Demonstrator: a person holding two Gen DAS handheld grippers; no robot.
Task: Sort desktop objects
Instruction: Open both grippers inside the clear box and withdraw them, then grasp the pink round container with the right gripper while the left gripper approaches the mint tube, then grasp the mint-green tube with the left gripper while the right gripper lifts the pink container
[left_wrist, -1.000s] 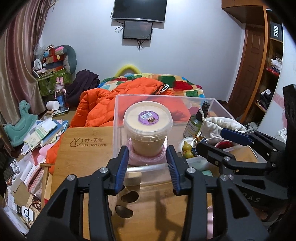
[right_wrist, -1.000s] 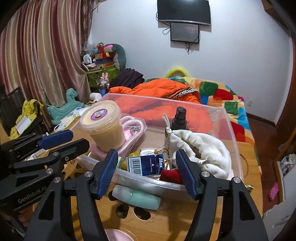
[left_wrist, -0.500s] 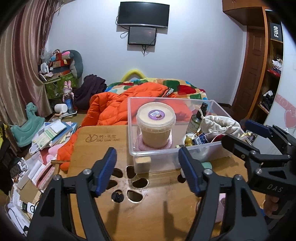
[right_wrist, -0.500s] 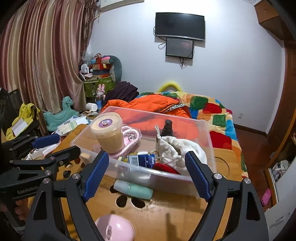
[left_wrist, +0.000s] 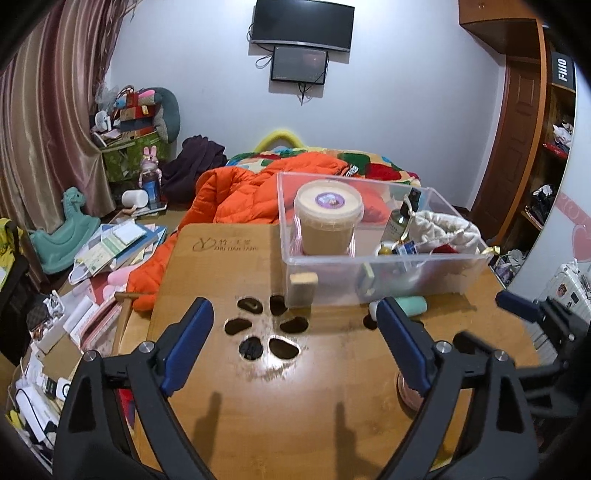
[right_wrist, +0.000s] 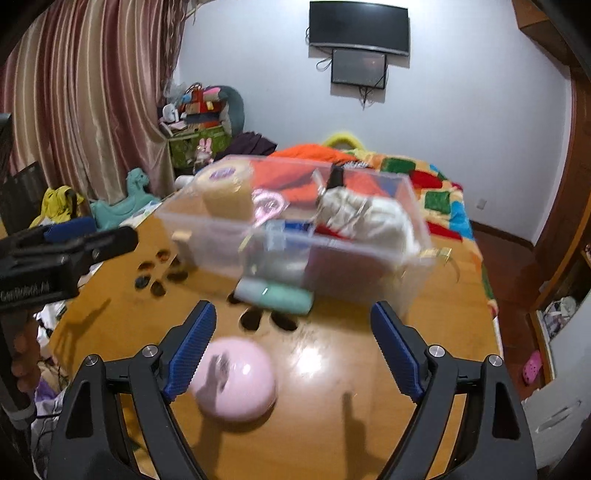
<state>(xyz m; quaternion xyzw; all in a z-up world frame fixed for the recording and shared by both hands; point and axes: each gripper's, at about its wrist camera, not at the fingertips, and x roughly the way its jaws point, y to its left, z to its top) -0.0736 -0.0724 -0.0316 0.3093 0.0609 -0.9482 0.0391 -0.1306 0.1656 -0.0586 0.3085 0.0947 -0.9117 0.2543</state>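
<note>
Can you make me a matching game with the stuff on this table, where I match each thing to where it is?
Things:
1. tub with the purple sticker
2. mint green tube
3. pink dome
4. white cloth bag

Places:
A. on the table right in front of the clear box, touching its near wall
B. inside the clear box, at its right end
C. on the table nearest the right tongs
D. inside the clear box, at its left end

Pairs: 1-D, 2-A, 3-C, 4-B
</note>
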